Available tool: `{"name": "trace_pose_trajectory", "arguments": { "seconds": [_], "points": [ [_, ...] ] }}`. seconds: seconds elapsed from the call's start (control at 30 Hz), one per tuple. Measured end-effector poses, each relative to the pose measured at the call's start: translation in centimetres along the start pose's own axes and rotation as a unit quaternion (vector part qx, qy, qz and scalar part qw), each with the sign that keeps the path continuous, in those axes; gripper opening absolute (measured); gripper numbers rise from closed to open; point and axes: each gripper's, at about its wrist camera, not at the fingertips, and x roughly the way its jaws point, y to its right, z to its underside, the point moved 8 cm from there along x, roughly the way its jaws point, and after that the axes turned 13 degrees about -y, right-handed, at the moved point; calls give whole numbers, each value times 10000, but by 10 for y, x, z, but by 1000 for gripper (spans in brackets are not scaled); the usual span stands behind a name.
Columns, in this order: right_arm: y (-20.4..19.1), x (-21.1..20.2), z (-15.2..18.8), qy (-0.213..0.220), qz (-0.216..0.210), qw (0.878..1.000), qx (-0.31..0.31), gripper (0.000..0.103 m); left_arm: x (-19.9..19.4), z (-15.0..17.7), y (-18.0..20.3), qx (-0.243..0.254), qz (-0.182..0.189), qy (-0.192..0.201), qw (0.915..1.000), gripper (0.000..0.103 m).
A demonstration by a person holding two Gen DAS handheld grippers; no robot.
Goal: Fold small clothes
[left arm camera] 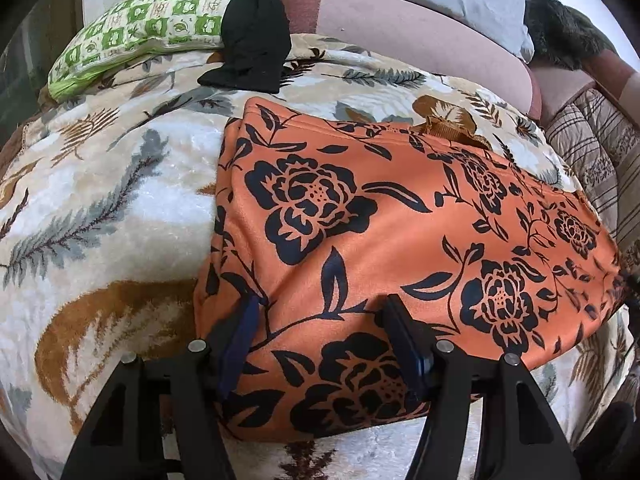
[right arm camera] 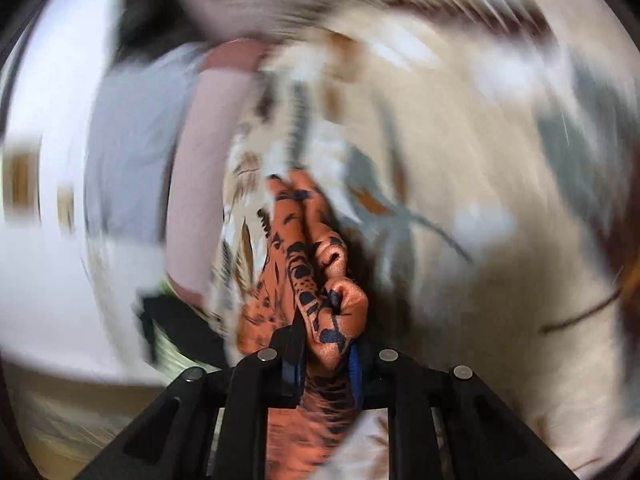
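With right tongs [right arm camera: 320, 332] pinching the orange black-flowered garment [left arm camera: 384, 232] and left tongs [left arm camera: 324, 320] wide astride it, probably carry the edge across evenly.

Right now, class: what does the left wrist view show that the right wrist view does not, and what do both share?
Only the left wrist view: the left gripper standing open over the orange floral garment, a green checked pillow and a black cloth behind it.

Only the right wrist view, which is badly blurred: the right gripper shut on a bunched fold of the garment.

Both: the garment and the leaf-patterned blanket under it.
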Motion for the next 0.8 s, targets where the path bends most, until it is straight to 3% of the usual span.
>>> {"name": "trace_pose_trajectory", "arguments": {
  "seconds": [0.07, 0.1, 0.13, 0.17, 0.2, 0.27, 0.33, 0.47, 0.53, 0.57, 0.6, 0.73, 0.77, 0.8],
  "points": [
    [10, 20, 8, -299, 773, 9951, -542, 21, -1, -1, 1, 6, -25, -77, 10000, 65],
    [29, 30, 13, -652, 729, 9949, -235, 23, -4, -2, 1, -9, -2, -106, 9999, 65],
    [37, 28, 12, -675, 356, 9971, 36, 23, -7, -4, 2, -30, 40, -94, 9999, 65],
    [42, 21, 9, -605, 127, 9979, 200, 35, -12, -5, 3, -45, 72, -60, 9999, 65],
    [43, 5, 2, -373, 213, 9989, 166, 52, -19, -9, 5, -43, 100, 42, 9999, 65],
    [34, -15, -10, -26, 157, 9998, -94, 68, -30, -15, 10, 39, 215, 241, 9995, 65],
    [18, -21, -27, -78, -56, 9989, -461, 72, -35, -21, 19, 245, 269, 414, 9985, 66],
    [7, 26, -57, -1131, -291, 9889, -917, 72, 0, -21, 15, 168, 267, 40, 9995, 67],
    [12, 67, -58, -1994, -401, 9743, -967, 72, 14, -18, 7, 33, 375, 83, 9993, 69],
    [11, 77, -55, -2213, -446, 9684, -1058, 52, 13, -18, 7, 44, 397, 155, 9991, 69],
    [12, 86, -52, -2363, -335, 9642, -1156, 15, 12, -17, 7, 47, 423, 148, 9990, 69],
    [5, 64, -53, -1676, -295, 9767, -1308, 14, 14, -15, 7, 98, 476, 192, 9986, 69],
    [8, 71, -52, -1668, -79, 9769, -1331, 15, 14, -14, 8, 104, 453, 212, 9987, 69],
    [13, 81, -50, -1823, 234, 9723, -1443, 24, 13, -14, 7, 108, 432, 219, 9988, 69]
  ]
}}
